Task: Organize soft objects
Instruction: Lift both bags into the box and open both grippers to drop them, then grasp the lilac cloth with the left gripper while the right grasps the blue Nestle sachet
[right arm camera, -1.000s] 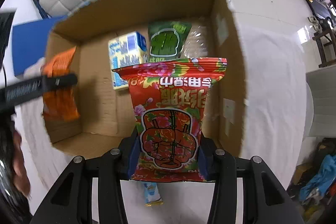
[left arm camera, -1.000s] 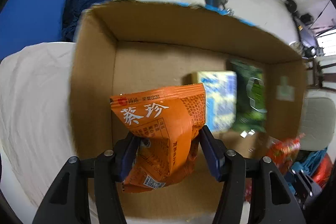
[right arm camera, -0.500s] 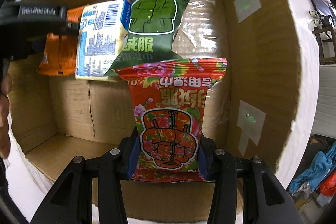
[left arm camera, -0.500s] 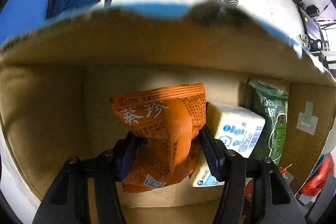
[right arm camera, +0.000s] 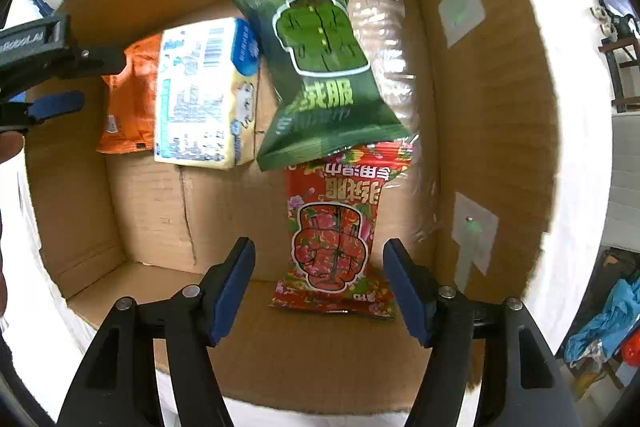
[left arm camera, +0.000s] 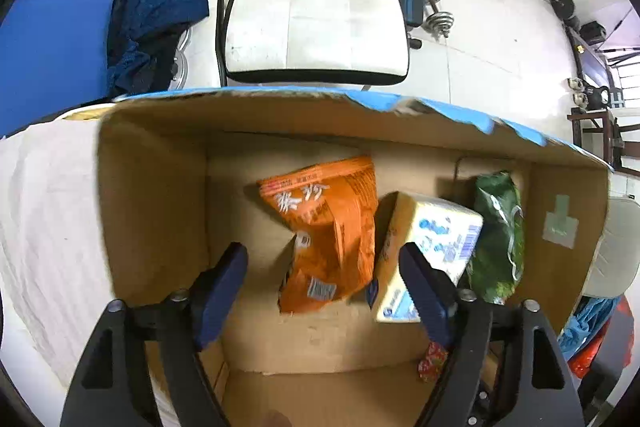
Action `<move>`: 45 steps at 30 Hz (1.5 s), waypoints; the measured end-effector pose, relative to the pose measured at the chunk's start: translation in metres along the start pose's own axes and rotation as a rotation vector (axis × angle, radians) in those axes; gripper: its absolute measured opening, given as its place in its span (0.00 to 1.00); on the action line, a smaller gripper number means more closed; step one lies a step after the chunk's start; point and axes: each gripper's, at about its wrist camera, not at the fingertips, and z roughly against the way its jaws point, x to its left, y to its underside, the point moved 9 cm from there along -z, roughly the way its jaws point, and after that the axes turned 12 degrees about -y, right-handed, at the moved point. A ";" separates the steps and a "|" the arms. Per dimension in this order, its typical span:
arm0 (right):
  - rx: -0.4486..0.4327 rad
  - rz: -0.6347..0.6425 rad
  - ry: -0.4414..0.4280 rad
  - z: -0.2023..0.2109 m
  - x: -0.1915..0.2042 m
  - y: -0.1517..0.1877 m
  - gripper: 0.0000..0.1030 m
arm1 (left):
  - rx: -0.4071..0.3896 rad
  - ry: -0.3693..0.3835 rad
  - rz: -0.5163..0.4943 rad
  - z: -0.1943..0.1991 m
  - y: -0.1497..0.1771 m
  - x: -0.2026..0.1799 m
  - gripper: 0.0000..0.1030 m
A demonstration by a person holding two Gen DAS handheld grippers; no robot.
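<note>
A cardboard box (left arm camera: 152, 195) (right arm camera: 492, 107) holds several soft packs. The orange snack bag (left arm camera: 328, 227) (right arm camera: 128, 103) lies free in the box beside a white-and-blue tissue pack (left arm camera: 428, 247) (right arm camera: 204, 91) and a green bag (left arm camera: 500, 235) (right arm camera: 320, 67). My left gripper (left arm camera: 324, 279) is open and empty just short of the orange bag. The red flowered bag (right arm camera: 340, 231) lies on the box floor, its top under the green bag. My right gripper (right arm camera: 320, 279) is open and empty, its fingers either side of the red bag's lower end.
The box sits on a white cloth (left arm camera: 44, 211) (right arm camera: 584, 155). A clear plastic pack (right arm camera: 392, 39) lies at the box's right wall. Beyond the box are a white chair (left arm camera: 316, 7), a blue seat with dark cloth (left arm camera: 148, 27), and dumbbells (left arm camera: 440, 15).
Both grippers opened and drew back. The orange bag dropped from the left gripper and the red bag from the right; both now lie in the box.
</note>
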 end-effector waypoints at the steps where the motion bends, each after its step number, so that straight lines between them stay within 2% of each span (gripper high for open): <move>1: -0.007 0.009 0.004 0.003 0.003 0.001 0.72 | -0.010 0.000 -0.003 0.006 0.003 0.000 0.76; 3: -0.021 0.024 0.010 0.013 0.014 -0.003 0.75 | -0.040 -0.004 -0.018 0.017 0.009 0.000 0.77; 6: -0.043 0.045 0.018 0.025 0.027 -0.006 0.79 | -0.090 -0.022 -0.044 0.034 0.026 0.001 0.89; 8: -0.065 0.059 0.028 0.028 0.031 -0.007 0.91 | -0.130 -0.021 -0.049 0.045 0.036 0.003 0.96; 9: -0.078 0.070 0.034 0.032 0.031 -0.005 0.93 | -0.156 -0.022 -0.051 0.050 0.039 0.005 0.98; 13: -0.131 0.096 0.050 0.049 0.037 0.002 1.00 | -0.253 -0.027 -0.052 0.075 0.063 0.008 0.98; 21: -0.240 0.115 0.050 0.093 0.034 0.030 1.00 | -0.372 -0.053 -0.067 0.115 0.109 0.011 0.98; 24: -0.283 0.135 0.055 0.107 0.040 0.044 1.00 | -0.423 -0.064 -0.052 0.132 0.126 0.015 0.98; 30: -0.359 0.157 0.056 0.136 0.050 0.073 1.00 | -0.491 -0.040 0.007 0.163 0.160 0.027 0.98; 34: -0.382 0.161 0.029 0.152 0.057 0.090 1.00 | -0.512 -0.021 0.022 0.180 0.177 0.031 0.98; 39: -0.382 0.160 0.007 0.156 0.060 0.109 1.00 | -0.519 -0.029 0.028 0.182 0.192 0.038 0.98; 43: -0.292 0.146 -0.002 0.120 0.050 0.129 1.00 | -0.475 -0.108 0.017 0.153 0.208 0.053 0.98; 45: -0.219 0.125 -0.016 0.087 0.041 0.141 1.00 | -0.425 -0.162 -0.003 0.127 0.217 0.061 0.98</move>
